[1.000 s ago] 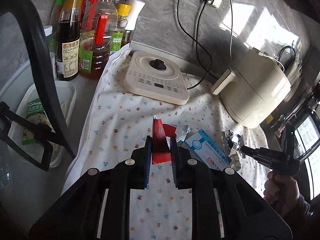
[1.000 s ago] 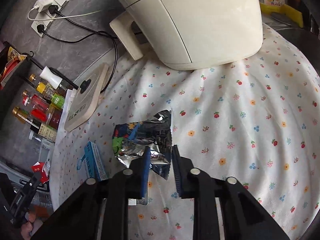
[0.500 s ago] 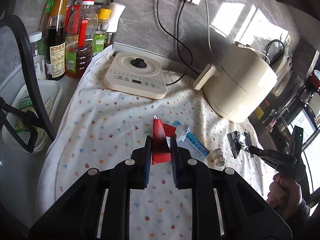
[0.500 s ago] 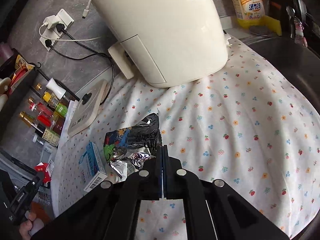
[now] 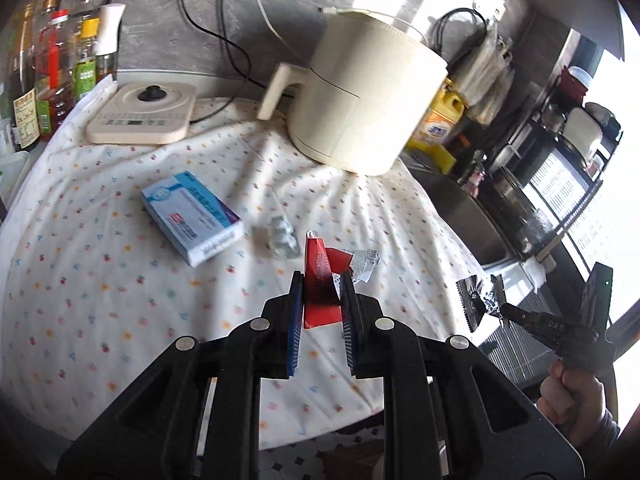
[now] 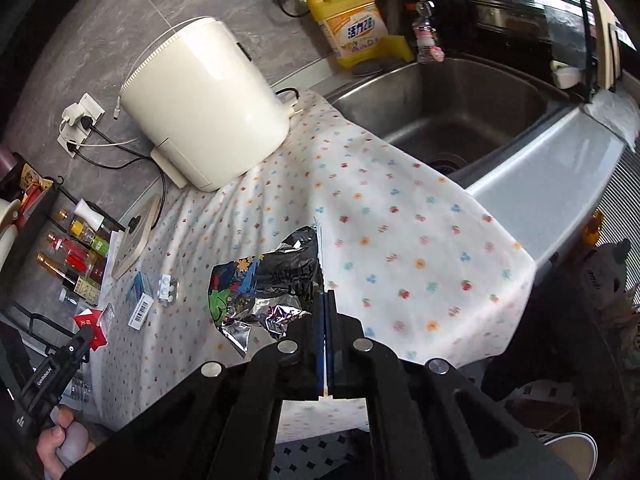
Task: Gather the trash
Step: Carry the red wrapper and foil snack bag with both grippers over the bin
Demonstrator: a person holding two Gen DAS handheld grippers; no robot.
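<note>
- left gripper (image 5: 322,290) is clamped on a red wrapper (image 5: 320,280)
- blue box (image 5: 192,216) sits ahead-left of it
- right gripper (image 6: 325,300) is pinched fully closed on a crinkly foil bag (image 6: 272,280)

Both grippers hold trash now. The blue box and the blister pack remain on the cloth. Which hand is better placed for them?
Left, probably. The left gripper, shut on the red wrapper, is beside the blue box and blister pack. The right gripper, holding the foil bag, is farther away.

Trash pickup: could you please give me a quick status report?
Left gripper shut on red wrapper. Right gripper shut on foil snack bag. Blue box and blister pack remain on cloth.
</note>
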